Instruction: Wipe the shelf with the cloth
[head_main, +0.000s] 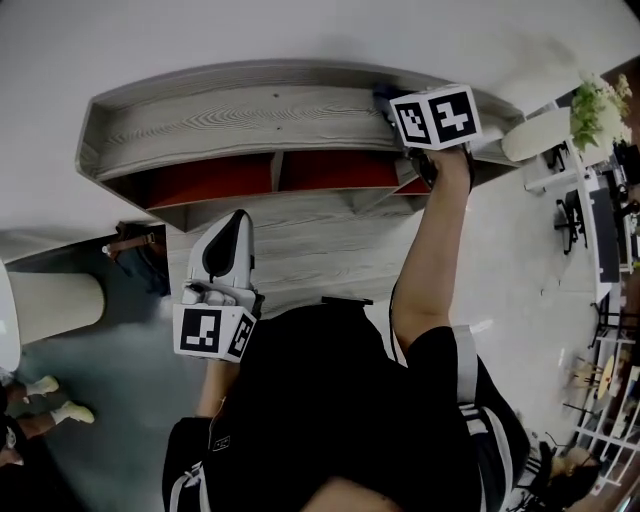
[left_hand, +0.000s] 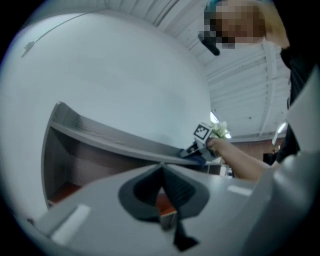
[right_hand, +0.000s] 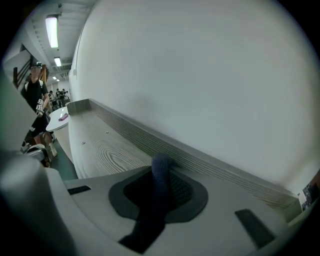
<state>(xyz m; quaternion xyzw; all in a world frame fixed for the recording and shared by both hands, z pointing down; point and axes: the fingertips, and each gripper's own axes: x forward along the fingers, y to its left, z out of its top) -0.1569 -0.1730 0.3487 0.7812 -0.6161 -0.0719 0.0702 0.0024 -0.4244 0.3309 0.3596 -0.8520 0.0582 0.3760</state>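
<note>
The grey wooden shelf (head_main: 240, 115) stands against the white wall, with red-lined compartments under its top board. My right gripper (head_main: 398, 110) rests on the right end of that board, shut on a dark blue cloth (head_main: 381, 97). In the right gripper view the cloth (right_hand: 160, 175) sticks up between the jaws of the right gripper (right_hand: 161, 165), close to the shelf's back rim (right_hand: 200, 160). My left gripper (head_main: 240, 216) hangs low in front of the shelf, shut and holding nothing. From the left gripper (left_hand: 161, 167) I see the shelf (left_hand: 100, 132) and the cloth (left_hand: 198, 160).
A white round table (head_main: 540, 132) and a potted plant (head_main: 598, 105) stand right of the shelf. A white cylinder (head_main: 50, 305), a brown bag (head_main: 135, 243) and a person's feet (head_main: 50, 400) are on the left. People stand far off (right_hand: 37, 100).
</note>
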